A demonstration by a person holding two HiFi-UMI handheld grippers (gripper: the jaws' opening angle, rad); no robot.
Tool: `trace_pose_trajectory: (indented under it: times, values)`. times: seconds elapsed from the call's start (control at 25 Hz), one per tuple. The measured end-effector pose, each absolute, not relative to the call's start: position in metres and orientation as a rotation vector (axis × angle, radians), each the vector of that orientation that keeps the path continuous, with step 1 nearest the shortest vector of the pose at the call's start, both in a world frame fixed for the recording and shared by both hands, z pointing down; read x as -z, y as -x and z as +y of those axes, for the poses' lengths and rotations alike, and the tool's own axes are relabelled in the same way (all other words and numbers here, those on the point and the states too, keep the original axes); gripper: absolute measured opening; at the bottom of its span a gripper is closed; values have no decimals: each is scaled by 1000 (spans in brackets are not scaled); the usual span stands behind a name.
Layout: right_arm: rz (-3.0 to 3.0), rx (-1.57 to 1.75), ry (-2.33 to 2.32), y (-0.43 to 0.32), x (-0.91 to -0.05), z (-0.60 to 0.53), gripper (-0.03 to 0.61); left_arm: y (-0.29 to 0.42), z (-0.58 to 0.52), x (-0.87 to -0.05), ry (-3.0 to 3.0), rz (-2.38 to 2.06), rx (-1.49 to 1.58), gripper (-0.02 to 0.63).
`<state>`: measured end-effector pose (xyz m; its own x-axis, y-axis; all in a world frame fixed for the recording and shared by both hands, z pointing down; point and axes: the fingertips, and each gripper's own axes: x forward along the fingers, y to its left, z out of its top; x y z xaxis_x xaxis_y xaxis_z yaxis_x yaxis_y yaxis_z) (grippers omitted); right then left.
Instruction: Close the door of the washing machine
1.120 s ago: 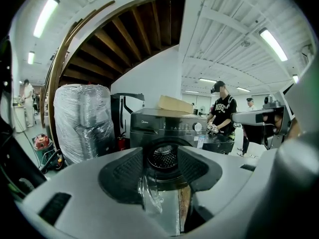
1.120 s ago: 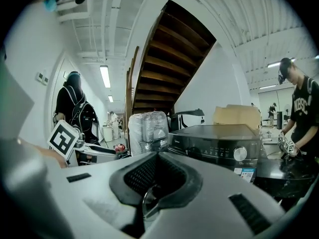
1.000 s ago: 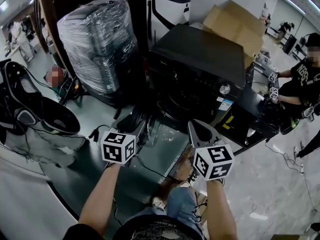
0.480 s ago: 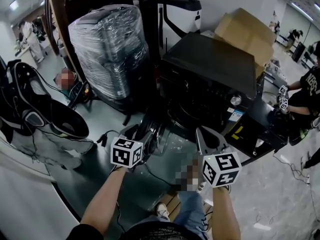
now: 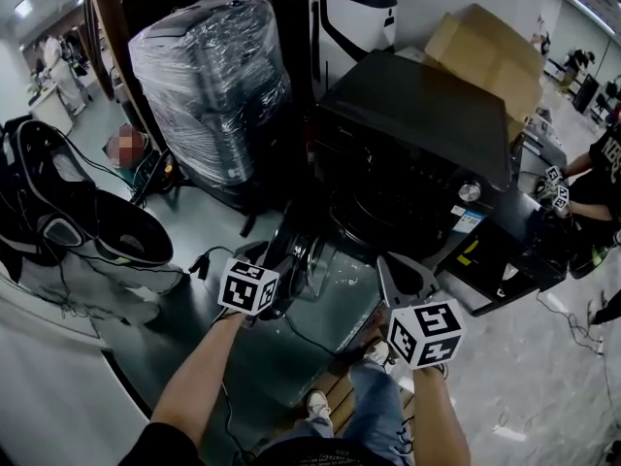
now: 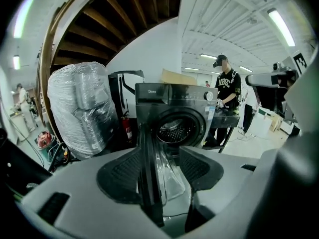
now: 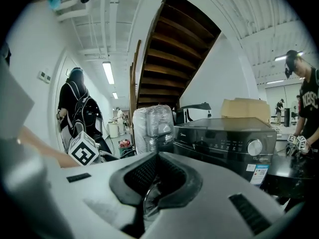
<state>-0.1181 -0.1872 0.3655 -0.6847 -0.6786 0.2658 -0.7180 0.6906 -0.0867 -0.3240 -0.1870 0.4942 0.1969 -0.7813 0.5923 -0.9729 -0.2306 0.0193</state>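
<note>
Lowered at lower centre, left gripper (image 6: 159, 171), jaws just opening wider, loosely straddles the dark round glass door (image 6: 149, 183), so pushes may slip; right gripper (image 7: 157, 176) closed, empty.

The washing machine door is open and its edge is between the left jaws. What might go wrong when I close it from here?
1. The left gripper has just been opening its jaws. The door edge stands between them ungripped, so a push may slip off.
2. The jaw on the glass side could be trapped between door and drum opening as it shuts.
3. The right gripper, close to the glass, might be struck.
</note>
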Motion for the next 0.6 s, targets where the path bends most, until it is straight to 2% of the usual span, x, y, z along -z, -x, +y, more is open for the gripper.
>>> trace_pose_trajectory:
  times: [0.6]
  values:
    - [-2640, -351, -1041, 134, -409, -204, 21, 348, -211, -565, -2012, -1463, -798, 244]
